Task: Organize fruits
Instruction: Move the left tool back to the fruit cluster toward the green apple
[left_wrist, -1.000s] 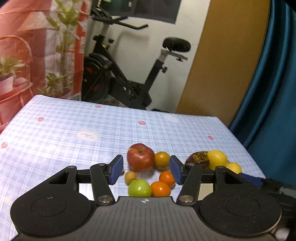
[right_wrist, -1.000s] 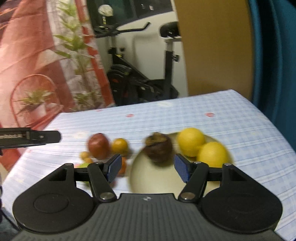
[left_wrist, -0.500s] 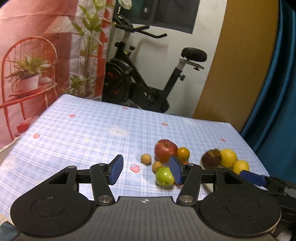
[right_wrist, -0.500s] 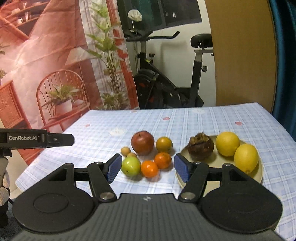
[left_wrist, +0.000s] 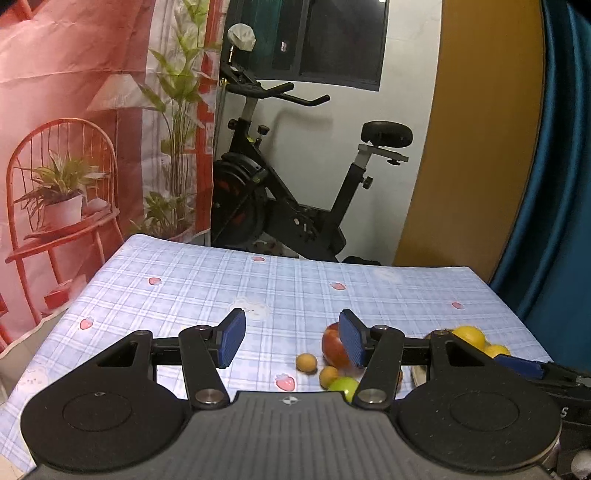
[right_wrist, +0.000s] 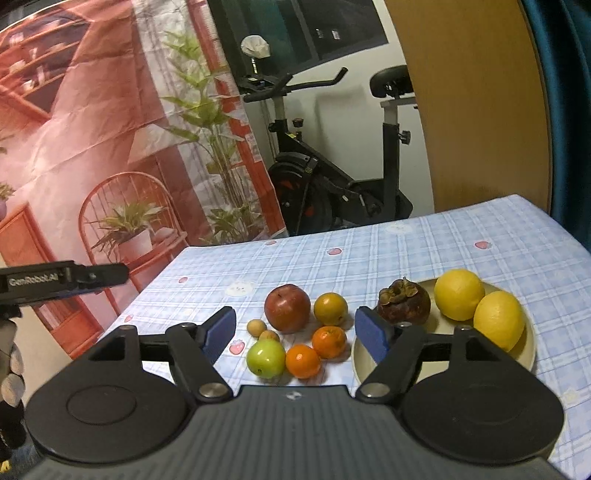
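At the left edge of the right wrist view, "GenRobot.AI" reads on the left gripper (right_wrist: 110, 275), its fingers spread and empty like the right gripper (right_wrist: 297, 330), above loose fruits (right_wrist: 295, 332) on the tabletop (right_wrist: 406, 243) beside the plate (right_wrist: 528, 354).

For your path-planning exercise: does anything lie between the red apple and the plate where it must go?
Yes. An orange sits directly between the red apple and the plate, with two smaller oranges just in front.
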